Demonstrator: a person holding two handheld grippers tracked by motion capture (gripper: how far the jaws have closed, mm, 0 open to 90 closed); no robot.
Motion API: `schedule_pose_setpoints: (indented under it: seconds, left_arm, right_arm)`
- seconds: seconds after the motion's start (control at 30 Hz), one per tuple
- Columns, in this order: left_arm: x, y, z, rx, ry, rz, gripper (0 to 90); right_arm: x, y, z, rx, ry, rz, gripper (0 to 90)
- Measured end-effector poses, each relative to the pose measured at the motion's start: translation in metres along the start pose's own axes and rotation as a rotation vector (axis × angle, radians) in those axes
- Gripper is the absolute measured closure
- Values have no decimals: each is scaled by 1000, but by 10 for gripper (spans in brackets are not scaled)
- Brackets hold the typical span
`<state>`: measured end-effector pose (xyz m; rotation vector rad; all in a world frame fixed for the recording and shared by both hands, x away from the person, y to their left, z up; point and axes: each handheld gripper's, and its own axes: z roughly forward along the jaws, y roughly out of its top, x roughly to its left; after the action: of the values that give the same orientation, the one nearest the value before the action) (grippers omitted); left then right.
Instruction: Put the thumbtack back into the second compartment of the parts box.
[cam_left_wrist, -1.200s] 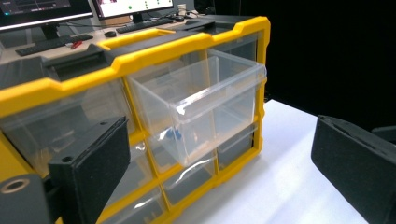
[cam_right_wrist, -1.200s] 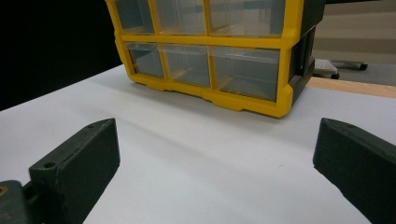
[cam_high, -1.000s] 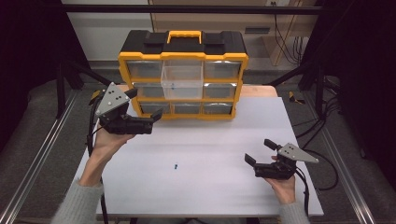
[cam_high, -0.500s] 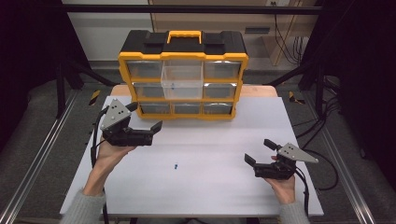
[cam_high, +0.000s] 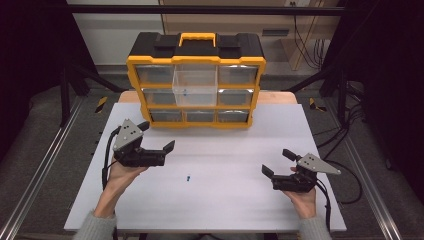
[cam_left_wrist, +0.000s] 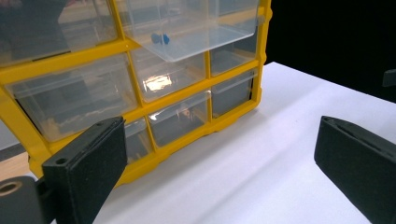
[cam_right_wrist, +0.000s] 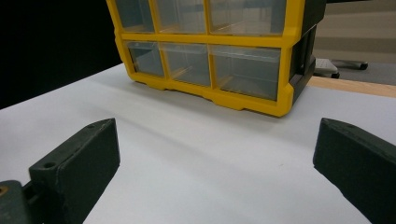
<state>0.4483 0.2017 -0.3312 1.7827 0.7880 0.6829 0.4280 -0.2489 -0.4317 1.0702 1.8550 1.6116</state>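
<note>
White tabletop (cam_high: 220, 200) carrying the scene, described from the left tongs across to the right tongs. Left tongs (cam_high: 156, 136): held in the person's left hand (cam_high: 122, 172) above the left part of the tabletop, jaws spread wide apart with nothing between them, tips directed toward the right. Ahead of and beyond these tongs stands a yellow-and-black drawer organizer (cam_high: 196, 80) at the far edge, with three rows of clear drawers. Its middle drawer (cam_high: 195, 85) is pulled forward of the frame; in the left gripper view a small blue part (cam_left_wrist: 160, 38) lies on the floor of that drawer. Between the two tongs, nearer the left pair and slightly closer to the person, a small blue screw (cam_high: 188, 177) lies alone on the bare tabletop, touching neither tool. Right tongs (cam_high: 278, 162): held in the right hand (cam_high: 302, 200) near the front right, jaws likewise wide apart and empty, well apart from the organizer.
</note>
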Motion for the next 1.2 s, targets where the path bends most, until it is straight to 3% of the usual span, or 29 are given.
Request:
schedule_pose_setpoints:
  seconds: [0.07,0.63,0.77,0.87,1.2]
  left_arm:
    - [-1,-3,1,5,-2,-1,21]
    - [-9,-30,11,46,-11,-20,21]
    - [-13,-35,14,64,-32,-51,22]
    - [-13,-38,17,69,-17,-26,23]
    - [-17,-49,26,98,-12,-16,25]
  right_arm:
    - [-1,0,0,1,-6,-17,12]
    - [-1,0,0,3,-5,-14,12]
    - [-1,0,0,4,-6,-14,12]
    - [0,0,0,1,1,-4,12]
    - [0,0,0,-2,-4,-10,12]
